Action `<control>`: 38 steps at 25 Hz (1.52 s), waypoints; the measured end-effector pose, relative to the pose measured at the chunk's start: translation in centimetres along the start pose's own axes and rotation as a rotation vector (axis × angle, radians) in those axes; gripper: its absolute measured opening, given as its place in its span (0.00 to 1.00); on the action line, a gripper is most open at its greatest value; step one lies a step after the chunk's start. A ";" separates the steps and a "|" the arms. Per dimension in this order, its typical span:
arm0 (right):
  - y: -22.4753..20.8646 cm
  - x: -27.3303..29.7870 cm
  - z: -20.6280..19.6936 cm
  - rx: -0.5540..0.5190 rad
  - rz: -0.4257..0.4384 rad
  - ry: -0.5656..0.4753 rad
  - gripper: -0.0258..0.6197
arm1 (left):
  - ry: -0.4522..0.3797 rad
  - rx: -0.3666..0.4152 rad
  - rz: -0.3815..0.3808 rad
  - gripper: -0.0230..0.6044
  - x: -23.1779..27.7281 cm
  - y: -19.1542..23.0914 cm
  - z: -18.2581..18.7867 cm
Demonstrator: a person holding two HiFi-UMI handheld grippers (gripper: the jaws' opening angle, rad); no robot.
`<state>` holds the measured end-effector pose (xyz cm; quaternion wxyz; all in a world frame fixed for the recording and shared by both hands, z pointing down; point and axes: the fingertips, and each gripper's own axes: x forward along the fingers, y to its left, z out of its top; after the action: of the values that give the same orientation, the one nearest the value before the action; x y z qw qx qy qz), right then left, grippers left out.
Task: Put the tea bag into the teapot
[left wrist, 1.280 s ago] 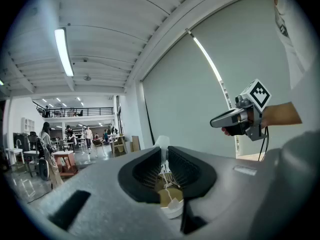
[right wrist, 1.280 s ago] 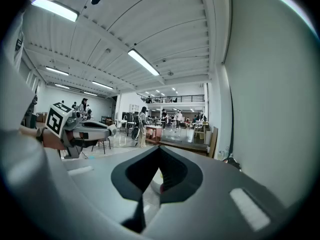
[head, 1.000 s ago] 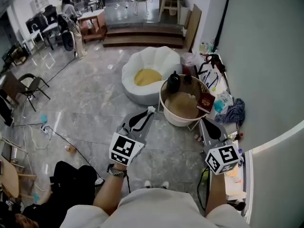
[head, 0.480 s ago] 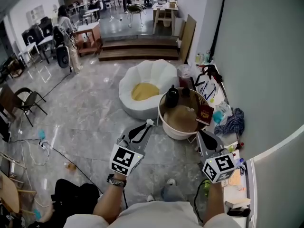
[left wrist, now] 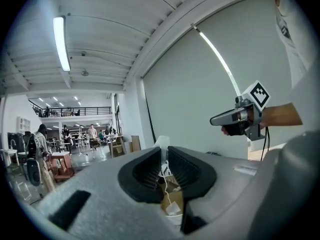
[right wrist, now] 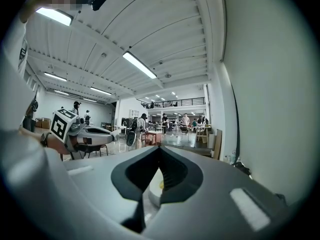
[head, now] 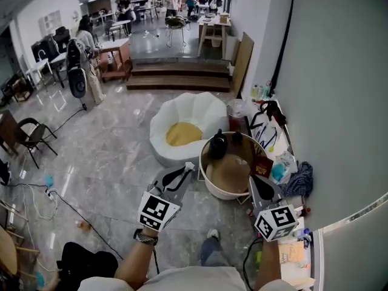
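Observation:
A black teapot [head: 218, 144] stands at the back of a small round white table [head: 213, 190] ahead of me. My left gripper [head: 189, 167] is held just left of the table, shut on a white tea bag [left wrist: 161, 142]. The bag's string and paper tag [left wrist: 173, 209] dangle below the jaws. My right gripper [head: 253, 180] is at the table's near right edge, shut with nothing in it. In the right gripper view its jaws meet at the tips [right wrist: 160, 148], and the left gripper [right wrist: 90, 133] shows off to the left.
A dark red booklet [head: 262, 166] lies on the table's right side. A white beanbag seat with a yellow cushion [head: 182, 129] sits on the floor behind the table. Bags and clutter [head: 285, 162] line the wall at right. Steps [head: 176, 77] and people are far back.
The table and teapot have slid lower in the head view, closer to me. Both grippers keep their pose, now nearer the table. A foot shows below.

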<state>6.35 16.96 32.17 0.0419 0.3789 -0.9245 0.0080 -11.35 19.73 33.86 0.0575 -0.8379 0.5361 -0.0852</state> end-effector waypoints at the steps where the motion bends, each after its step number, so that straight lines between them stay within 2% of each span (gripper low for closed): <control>1: -1.0 0.9 0.1 -0.002 0.005 0.001 0.05 | -0.001 0.001 0.003 0.12 1.2 0.5 0.1; 9: -10.0 7.3 2.4 -0.023 0.027 0.006 0.05 | -0.013 0.002 0.025 0.12 11.7 3.7 2.7; 18: -19.1 12.0 2.7 -0.036 0.017 0.024 0.05 | 0.002 0.007 0.040 0.12 21.5 5.5 2.9; 25: -23.2 15.2 1.7 -0.035 0.048 0.043 0.05 | 0.014 -0.004 0.053 0.12 26.6 6.5 2.5; 32: -26.6 17.5 1.2 -0.027 0.041 0.057 0.05 | 0.031 -0.012 0.035 0.12 30.9 7.5 2.2; 38: -29.5 20.5 -1.0 -0.006 -0.015 0.102 0.05 | 0.026 -0.038 -0.004 0.12 35.1 9.4 0.6</control>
<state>12.56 -18.39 34.35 0.0901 0.3846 -0.9183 0.0242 -5.16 -16.10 34.36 0.0343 -0.8387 0.5366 -0.0859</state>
